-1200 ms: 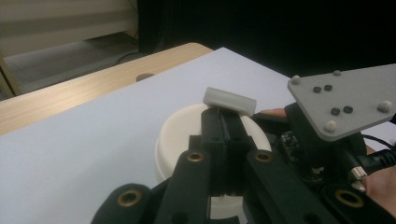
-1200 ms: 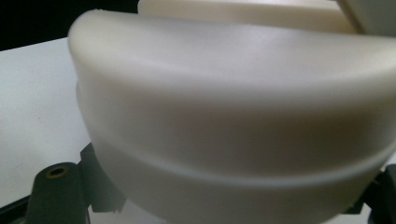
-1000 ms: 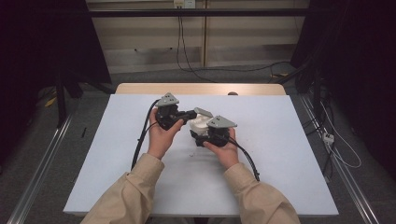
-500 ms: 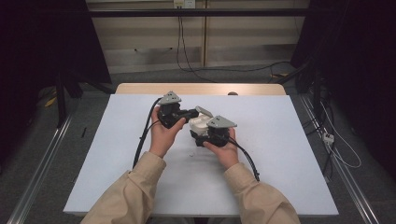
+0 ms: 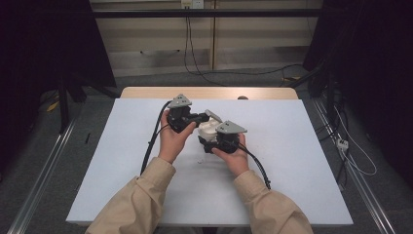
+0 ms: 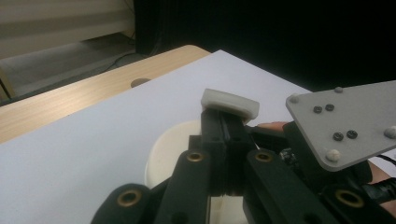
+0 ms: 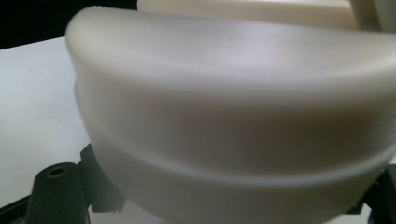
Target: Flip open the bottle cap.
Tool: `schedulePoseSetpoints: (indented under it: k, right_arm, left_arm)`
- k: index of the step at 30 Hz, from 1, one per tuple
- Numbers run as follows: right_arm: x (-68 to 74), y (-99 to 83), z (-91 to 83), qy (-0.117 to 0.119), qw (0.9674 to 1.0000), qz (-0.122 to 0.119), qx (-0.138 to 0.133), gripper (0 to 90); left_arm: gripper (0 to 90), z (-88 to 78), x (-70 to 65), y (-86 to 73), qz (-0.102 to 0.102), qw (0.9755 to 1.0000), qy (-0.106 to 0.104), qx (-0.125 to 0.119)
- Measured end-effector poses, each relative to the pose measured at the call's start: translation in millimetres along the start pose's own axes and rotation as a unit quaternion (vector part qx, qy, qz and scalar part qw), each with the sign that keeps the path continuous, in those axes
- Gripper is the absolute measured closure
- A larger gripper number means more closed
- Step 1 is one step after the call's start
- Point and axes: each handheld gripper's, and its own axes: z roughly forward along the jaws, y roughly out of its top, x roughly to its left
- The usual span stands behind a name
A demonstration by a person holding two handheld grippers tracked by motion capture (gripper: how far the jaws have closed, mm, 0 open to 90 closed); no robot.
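Trouble could come if the left gripper (image 6: 229, 135) lets go, because its jaws are pressed together on the thin lid tab (image 6: 230, 102), and the lid could snap back or slip. The white box (image 5: 208, 129) sits near the middle of the table (image 5: 302, 161), held up between the two grippers, and the right gripper (image 5: 220, 144) has its jaws pinching the round body of the box, which could pop out if the pull is too hard. Nobody can tell what is inside the box, because the lid hides it.
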Motion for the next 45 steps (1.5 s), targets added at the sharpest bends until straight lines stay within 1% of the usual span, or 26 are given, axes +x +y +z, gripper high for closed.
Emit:
schedulePoseSetpoints:
  k: [10, 16, 28, 35, 45]
  right_arm:
    - [0.1, 0.0, 0.1, -0.001, 1.0000, 0.000, 0.000, 18.5]
    - [0.0, 0.0, 0.2, -0.001, 1.0000, 0.000, 0.000, 18.5]
    - [0.0, 0.0, 0.3, -0.001, 1.0000, -0.001, 0.001, 18.5]
    - [-0.2, 0.1, 0.5, -0.001, 1.0000, -0.002, 0.001, 18.5]
    - [-0.3, 0.1, 0.6, -0.001, 1.0000, -0.001, 0.001, 18.5]
  left_arm:
    - [90.0, 3.4, -2.3, 5.6, 0.005, 1.0000, -0.001, -0.003]
    - [90.0, 5.3, -2.5, 7.6, 0.002, 1.0000, -0.004, -0.007]
    - [90.0, 9.6, -3.6, 12.4, 0.007, 0.9999, -0.007, -0.011]
    - [89.9, 12.6, -4.2, 16.0, 0.012, 0.9999, -0.008, -0.007]
    - [89.8, 18.2, -5.1, 20.4, 0.013, 0.9999, -0.009, -0.006]
